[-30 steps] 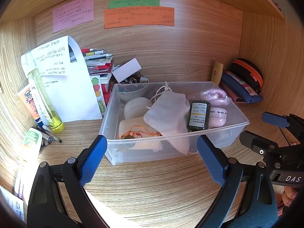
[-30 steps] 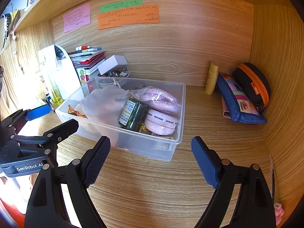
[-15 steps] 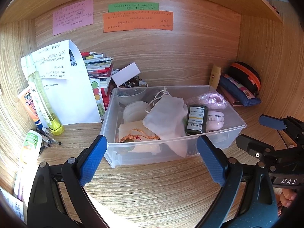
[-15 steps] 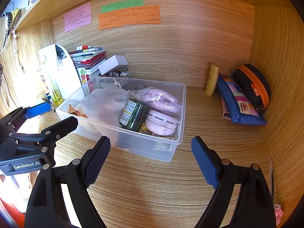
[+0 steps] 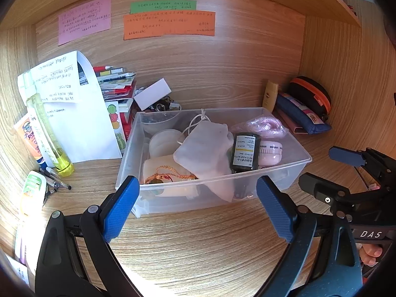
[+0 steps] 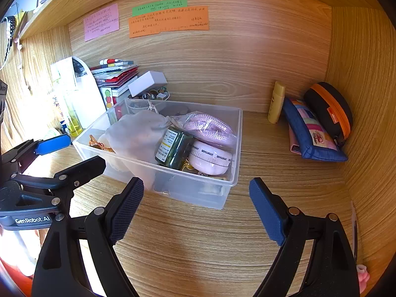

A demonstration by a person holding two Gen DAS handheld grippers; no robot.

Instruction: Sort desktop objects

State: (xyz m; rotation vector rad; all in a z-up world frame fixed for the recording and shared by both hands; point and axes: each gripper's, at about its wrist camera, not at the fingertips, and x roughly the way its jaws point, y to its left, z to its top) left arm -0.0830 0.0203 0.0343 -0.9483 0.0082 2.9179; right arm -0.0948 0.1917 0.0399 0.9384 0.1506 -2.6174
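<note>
A clear plastic bin point(image 5: 300, 159) point(image 6: 236, 146) stands on the wooden desk. It holds a white cloth pouch point(image 5: 205, 148) point(image 6: 138, 133), a dark green bottle point(image 5: 245, 152) point(image 6: 174, 147), a round pink case point(image 5: 269, 151) point(image 6: 210, 158), a bagged pink cord point(image 5: 262, 126) point(image 6: 210, 127) and cream items with an orange string point(image 5: 168, 173). My left gripper point(image 5: 198, 205) is open and empty, just in front of the bin. My right gripper point(image 6: 195, 205) is open and empty, in front of the bin's right corner.
At left lean a white paper point(image 5: 74, 113), a yellow-green bottle point(image 5: 49, 133), tubes point(image 5: 29, 138) and pens point(image 5: 54, 180). Books point(image 5: 116, 84) and a white box point(image 5: 152, 92) sit behind the bin. At right stand a yellow tube point(image 6: 276, 102), a blue pouch point(image 6: 311, 133) and a black-orange case point(image 6: 329, 111).
Both grippers have drawn back slightly from the bin, which now looks a little farther off. Both stay open and empty. Nothing on the desk has moved.
</note>
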